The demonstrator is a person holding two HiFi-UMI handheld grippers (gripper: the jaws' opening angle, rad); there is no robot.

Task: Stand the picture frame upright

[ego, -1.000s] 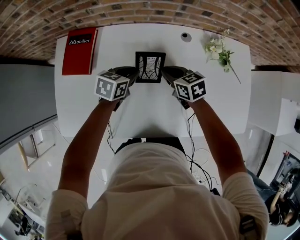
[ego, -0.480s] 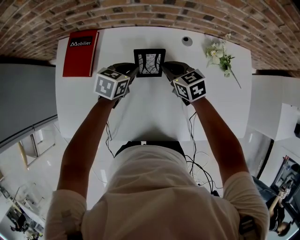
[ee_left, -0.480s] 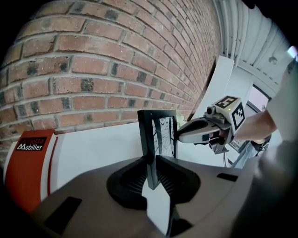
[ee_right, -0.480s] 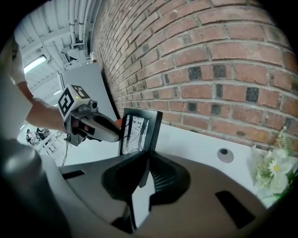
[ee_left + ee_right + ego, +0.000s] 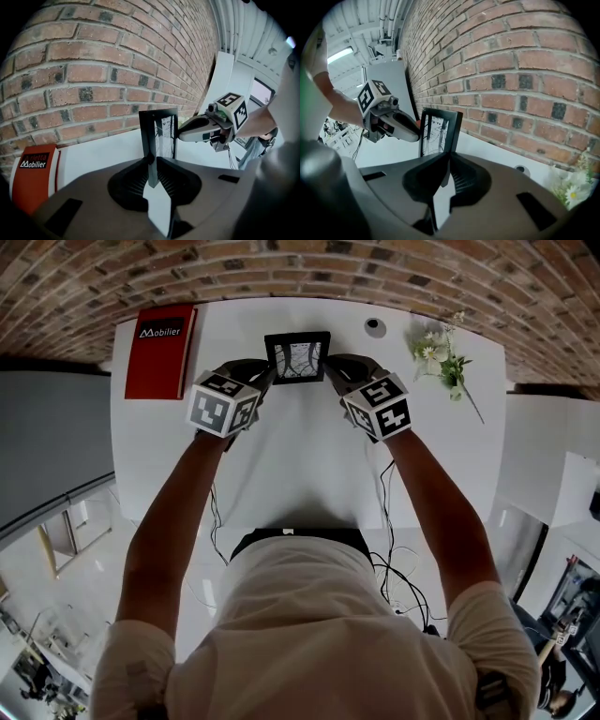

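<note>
Picture frame [image 5: 297, 356] has moved nearer the wall [image 5: 300, 263], right tongs [image 5: 330, 371] gripping it, left tongs [image 5: 267, 375] just tightened on it.

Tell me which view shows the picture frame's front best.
The head view: the picture frame shows its front almost whole. The left gripper view sees it steeply from the side, its edge in the jaws of the left gripper, which have just been closing. The right gripper view shows the front obliquely, bottom hidden.

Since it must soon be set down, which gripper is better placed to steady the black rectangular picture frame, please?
Left, narrowly. The left gripper has just been closing its jaws on the black rectangular picture frame; the right gripper clamps the opposite edge, so either could.
</note>
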